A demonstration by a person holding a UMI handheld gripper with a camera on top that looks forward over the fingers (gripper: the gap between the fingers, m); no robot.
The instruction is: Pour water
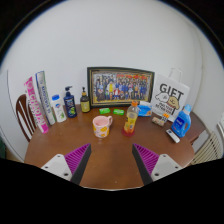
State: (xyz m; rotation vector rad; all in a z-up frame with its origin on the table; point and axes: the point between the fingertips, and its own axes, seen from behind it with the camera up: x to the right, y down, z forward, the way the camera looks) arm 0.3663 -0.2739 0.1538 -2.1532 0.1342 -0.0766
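The gripper point(112, 160) is held above the near part of a round wooden table point(110, 165), its two fingers spread well apart with nothing between them. A magenta pad point(74, 158) is borne on the inner face of the left finger, and a matching one on the right.

The framed photograph point(120, 85), stood upright against the white wall at the far side of the table, is taken as the landmark. Just in front of its left half a pink mug point(102, 126) is set on the table, well beyond the fingers. In front of its right half an orange bottle point(131, 120) with a yellowish lower part is stood upright, just beside the mug but apart from it; what it holds cannot be told for sure. Between the mug and the frame a small green object point(104, 111) is laid.

To the left of the frame a dark bottle point(85, 101) and a dark pump bottle point(70, 103) are placed, with white and pink containers point(42, 100) further left. To the right of the frame a white bag marked "GIFT" point(171, 98) is leaned, and a blue bottle point(182, 122) is stood in front of it.
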